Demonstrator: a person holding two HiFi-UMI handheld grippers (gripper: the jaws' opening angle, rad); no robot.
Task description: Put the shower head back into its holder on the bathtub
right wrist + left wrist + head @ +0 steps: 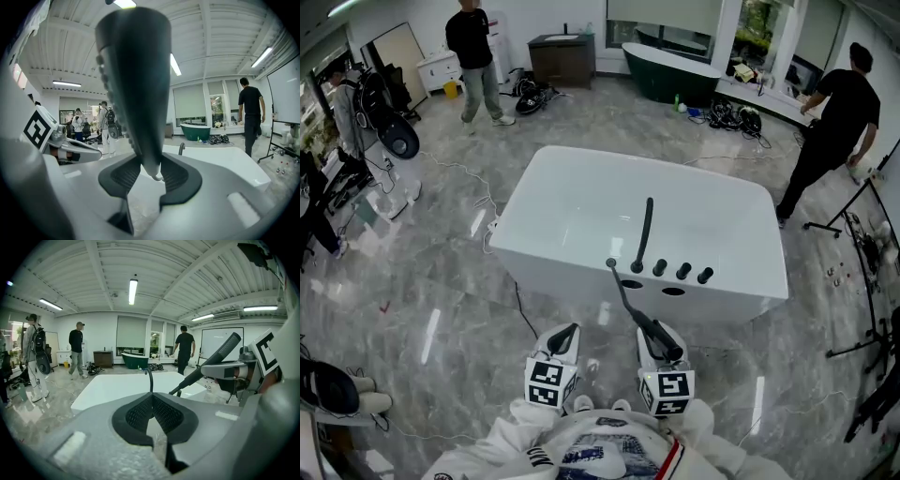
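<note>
Shower head [652, 330]: being held by the right gripper [662, 351] in front of the tub [581, 206], well short of the near rim. Its hose [620, 284] is running up to the deck beside the knobs [683, 271].
Right gripper: clamping the head's narrow end. The jaws are standing fairly wide around it, and the broad end is leaning back over the gripper.
Left gripper [566, 336]: hanging just beside the right one, jaws pressed together, carrying nothing.
Holder: probably one of the two dark openings [631, 283] on the near rim below the knobs. I cannot tell which.
Step in hand: bringing the head toward the rim, judging by the gap to it.
Doing it well: keeping the grip firm, turning the narrow end downward, and lining it up over the opening before lowering. The hose should be feeding back without kinking or catching the spout [645, 234].
Risk: the broad end is overhanging the jaws, so a hurried move may be swinging it off line.
</note>
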